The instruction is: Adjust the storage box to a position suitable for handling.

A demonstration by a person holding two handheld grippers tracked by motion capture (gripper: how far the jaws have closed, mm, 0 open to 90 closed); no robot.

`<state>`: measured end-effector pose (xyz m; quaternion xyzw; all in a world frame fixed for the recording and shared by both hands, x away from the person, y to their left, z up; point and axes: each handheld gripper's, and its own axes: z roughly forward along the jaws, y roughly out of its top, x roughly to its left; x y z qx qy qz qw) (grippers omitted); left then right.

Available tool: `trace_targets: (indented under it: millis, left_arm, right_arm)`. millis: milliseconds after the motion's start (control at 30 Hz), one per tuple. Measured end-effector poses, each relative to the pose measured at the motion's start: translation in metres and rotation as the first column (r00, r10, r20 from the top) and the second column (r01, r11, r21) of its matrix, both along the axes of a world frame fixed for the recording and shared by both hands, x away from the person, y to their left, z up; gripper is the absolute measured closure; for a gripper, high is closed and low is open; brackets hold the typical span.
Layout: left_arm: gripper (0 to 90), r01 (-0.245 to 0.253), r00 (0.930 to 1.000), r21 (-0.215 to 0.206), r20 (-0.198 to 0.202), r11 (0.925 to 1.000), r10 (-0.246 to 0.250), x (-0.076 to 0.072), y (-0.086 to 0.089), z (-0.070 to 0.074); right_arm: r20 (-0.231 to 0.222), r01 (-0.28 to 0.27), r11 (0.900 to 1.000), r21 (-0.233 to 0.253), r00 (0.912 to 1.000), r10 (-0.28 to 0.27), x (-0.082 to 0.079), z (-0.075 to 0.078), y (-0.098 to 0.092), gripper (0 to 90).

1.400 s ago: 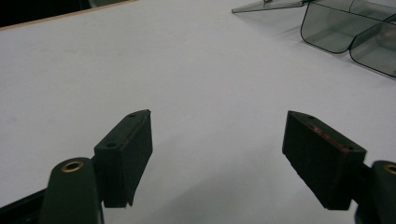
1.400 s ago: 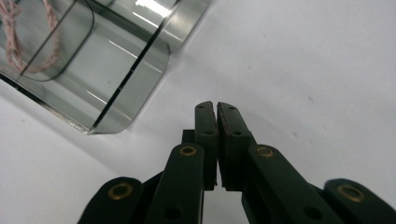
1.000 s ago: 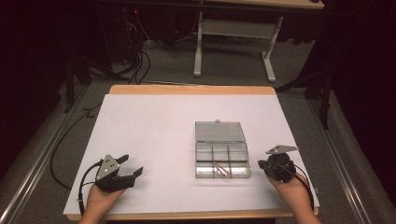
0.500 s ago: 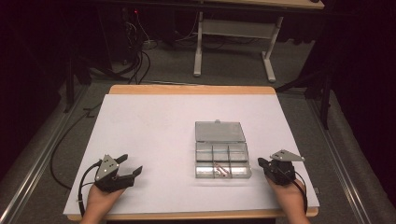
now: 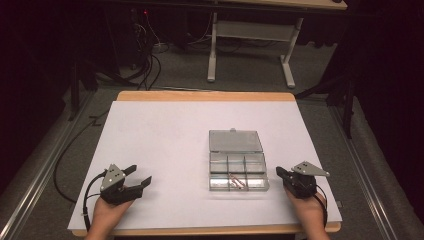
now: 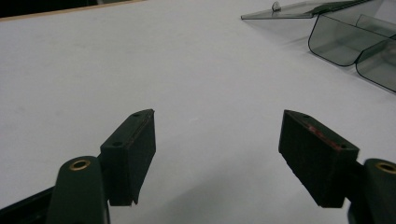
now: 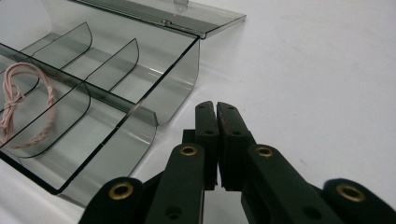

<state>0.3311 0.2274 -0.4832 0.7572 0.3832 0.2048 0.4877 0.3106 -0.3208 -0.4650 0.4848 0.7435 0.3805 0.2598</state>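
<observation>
The clear box [image 5: 236, 168] is lying open, a pink cord [image 7: 21, 105] sitting in its near middle compartment. The right gripper [image 5: 281, 173] is resting pressed together just right of the box, while the left gripper [image 5: 139, 176] is sitting spread, well to its left.

Glossy clear plastic box [image 7: 140, 93]; matt white table [image 5: 160, 135]; twisted pink cord [image 7: 18, 102].
</observation>
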Motion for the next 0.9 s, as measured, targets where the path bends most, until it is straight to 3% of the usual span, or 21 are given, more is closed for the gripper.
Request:
trace_targets:
  millis: [167, 433, 733, 900]
  left_arm:
    - [28.2, 0.010, 0.9995, 0.017, -0.030, 0.9998, -0.009, 0.003, -0.008, 0.005]
    - [28.9, 0.041, 0.9988, 0.017, -0.027, 0.9990, -0.041, 0.009, -0.036, 0.014]
    - [35.6, 0.072, 0.9966, -0.001, -0.041, 0.9974, -0.072, 0.025, -0.072, 0.016]
    - [41.6, 0.081, 0.9950, -0.006, -0.059, 0.9967, -0.081, 0.035, -0.090, 0.016]
  right_arm:
    - [0.012, -0.011, 1.000, 0.016, 0.9999, 0.010, 0.001, 0.000, -0.002, 87.9]
    - [0.034, -0.024, 0.999, 0.024, 0.9992, 0.023, 0.003, 0.003, -0.006, 87.6]
    - [0.045, -0.038, 0.999, 0.028, 0.9983, 0.037, 0.014, 0.003, 0.001, 87.5]
    - [0.045, -0.055, 0.999, 0.002, 0.9975, 0.054, 0.024, 0.007, 0.008, 87.5]
